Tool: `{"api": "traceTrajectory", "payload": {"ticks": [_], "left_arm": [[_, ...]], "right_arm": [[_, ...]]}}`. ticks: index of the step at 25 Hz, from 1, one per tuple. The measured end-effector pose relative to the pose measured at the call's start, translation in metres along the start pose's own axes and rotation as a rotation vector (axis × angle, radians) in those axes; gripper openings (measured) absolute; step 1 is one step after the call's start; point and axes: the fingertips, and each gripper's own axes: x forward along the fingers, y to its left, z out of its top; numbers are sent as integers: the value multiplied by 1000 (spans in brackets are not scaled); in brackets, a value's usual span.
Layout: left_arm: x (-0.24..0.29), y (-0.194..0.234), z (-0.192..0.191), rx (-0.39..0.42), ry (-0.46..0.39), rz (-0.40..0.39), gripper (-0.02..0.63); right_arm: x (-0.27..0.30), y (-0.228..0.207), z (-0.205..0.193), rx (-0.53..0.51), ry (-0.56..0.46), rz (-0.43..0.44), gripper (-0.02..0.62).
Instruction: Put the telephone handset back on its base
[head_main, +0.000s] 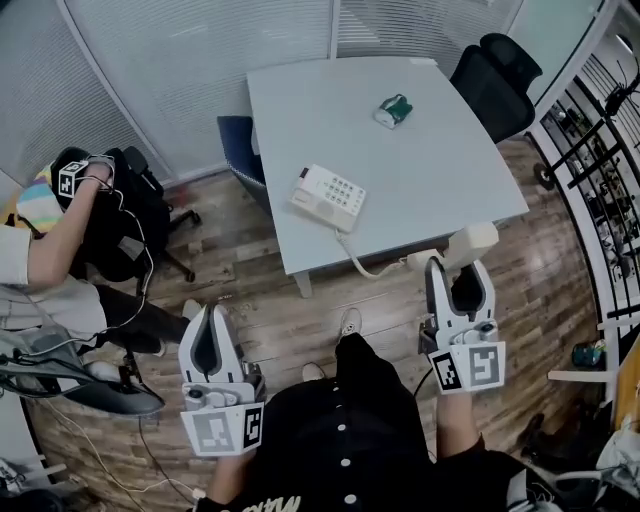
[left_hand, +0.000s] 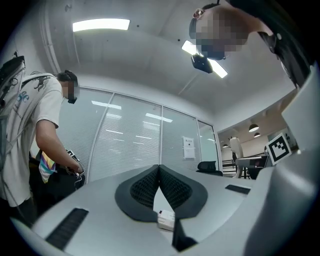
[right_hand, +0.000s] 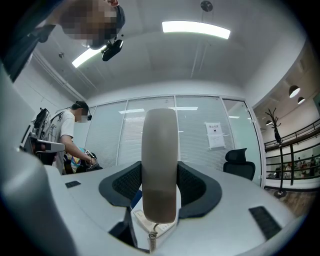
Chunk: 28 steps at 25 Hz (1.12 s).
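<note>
**Carrying the handset toward its base**

Clamped upright in the right tool (head_main: 460, 268): the handset (head_main: 472, 242), pads pressing both long sides, probably to leave the underside free for seating. Hangs beyond the near right corner of the counter (head_main: 440, 150), well apart from the base (head_main: 328, 197), tethered to it by the coiled cord (head_main: 362, 266). Empty, the left tool (head_main: 212, 318): pads shut together, low and off to the side, likely to stay out of the cord's way. No brand legible on base or handset. On the glass wall, a paper notice (right_hand: 216, 135), print too small to read. On both tools' cubes, square markers only, no words.
</note>
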Motion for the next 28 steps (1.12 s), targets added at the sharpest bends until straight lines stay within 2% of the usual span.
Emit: {"api": "traceTrajectory", "payload": {"ticks": [16, 28], "left_arm": [[111, -9, -16, 17, 15, 39, 14], [175, -17, -19, 35, 16, 111, 14]], "right_arm": [[113, -49, -20, 22, 24, 63, 233], [188, -83, -28, 36, 43, 150, 233]]}}
